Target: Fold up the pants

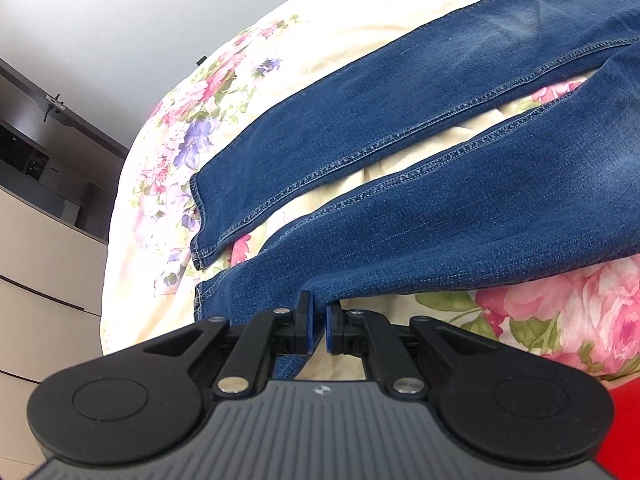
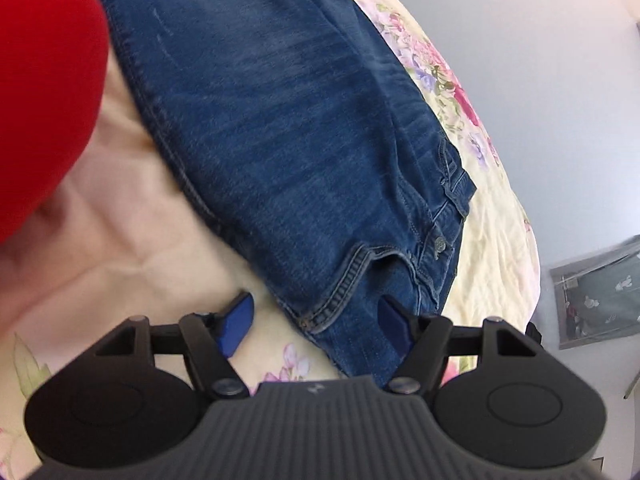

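Observation:
Blue jeans (image 1: pixel 420 184) lie flat on a floral bedspread (image 1: pixel 360 28), legs spread apart, cuffs at the left. My left gripper (image 1: pixel 319 320) is shut on the near leg's edge close to its cuff. In the right wrist view the jeans' waist end (image 2: pixel 288 140) with pocket seam and button lies ahead. My right gripper (image 2: pixel 316 320) is open, its blue pads (image 2: pixel 238 320) on either side of the near waist corner, the right pad resting on the denim.
A red sleeve (image 2: pixel 44 92) fills the upper left of the right wrist view. Beige drawers (image 1: pixel 44 272) and dark shelving stand beyond the bed's left edge. A framed picture (image 2: pixel 600 292) stands by the wall to the right.

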Demonstrator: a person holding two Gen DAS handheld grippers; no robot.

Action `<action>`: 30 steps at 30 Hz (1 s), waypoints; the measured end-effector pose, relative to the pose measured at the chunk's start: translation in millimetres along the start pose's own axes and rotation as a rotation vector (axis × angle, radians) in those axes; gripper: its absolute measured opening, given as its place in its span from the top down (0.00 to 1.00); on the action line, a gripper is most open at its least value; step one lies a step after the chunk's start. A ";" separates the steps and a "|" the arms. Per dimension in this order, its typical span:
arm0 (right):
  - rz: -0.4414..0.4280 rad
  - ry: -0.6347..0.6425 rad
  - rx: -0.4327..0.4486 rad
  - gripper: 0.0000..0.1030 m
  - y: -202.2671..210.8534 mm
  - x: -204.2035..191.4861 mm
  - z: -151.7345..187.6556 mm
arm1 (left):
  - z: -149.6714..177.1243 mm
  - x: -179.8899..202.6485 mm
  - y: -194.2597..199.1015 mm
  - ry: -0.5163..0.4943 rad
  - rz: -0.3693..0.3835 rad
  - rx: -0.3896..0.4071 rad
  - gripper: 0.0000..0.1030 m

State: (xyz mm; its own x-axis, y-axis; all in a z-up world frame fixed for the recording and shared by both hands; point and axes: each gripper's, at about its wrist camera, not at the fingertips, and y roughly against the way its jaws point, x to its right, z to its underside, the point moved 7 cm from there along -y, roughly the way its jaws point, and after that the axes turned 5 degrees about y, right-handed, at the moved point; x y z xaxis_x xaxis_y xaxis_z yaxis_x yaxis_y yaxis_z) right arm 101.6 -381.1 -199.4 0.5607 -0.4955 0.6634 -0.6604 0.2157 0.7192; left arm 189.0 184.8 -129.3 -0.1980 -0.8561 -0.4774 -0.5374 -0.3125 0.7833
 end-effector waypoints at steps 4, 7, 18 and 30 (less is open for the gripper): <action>0.156 0.114 0.066 0.43 1.7 -6.2 -5.7 | 1.6 1.5 -0.9 -0.005 -0.004 -0.011 0.95; 0.197 0.215 0.096 0.43 3.4 -9.6 -10.5 | 2.7 0.9 -0.8 -0.003 -0.004 -0.017 0.95; 0.208 0.556 0.110 0.46 -8.3 -47.9 22.4 | 0.2 -0.3 -3.5 0.020 -0.003 -0.021 0.94; 0.499 0.885 0.273 0.47 0.3 -58.6 44.0 | 1.4 0.2 -5.5 0.036 -0.003 -0.030 0.94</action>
State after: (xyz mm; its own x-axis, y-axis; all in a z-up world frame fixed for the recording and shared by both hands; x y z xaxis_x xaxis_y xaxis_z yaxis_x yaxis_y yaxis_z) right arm 46.6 -389.1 -247.2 0.2860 0.4130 0.8647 -0.9455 -0.0253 0.3248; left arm 190.7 187.0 -134.2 -0.1660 -0.8692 -0.4658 -0.5133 -0.3271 0.7934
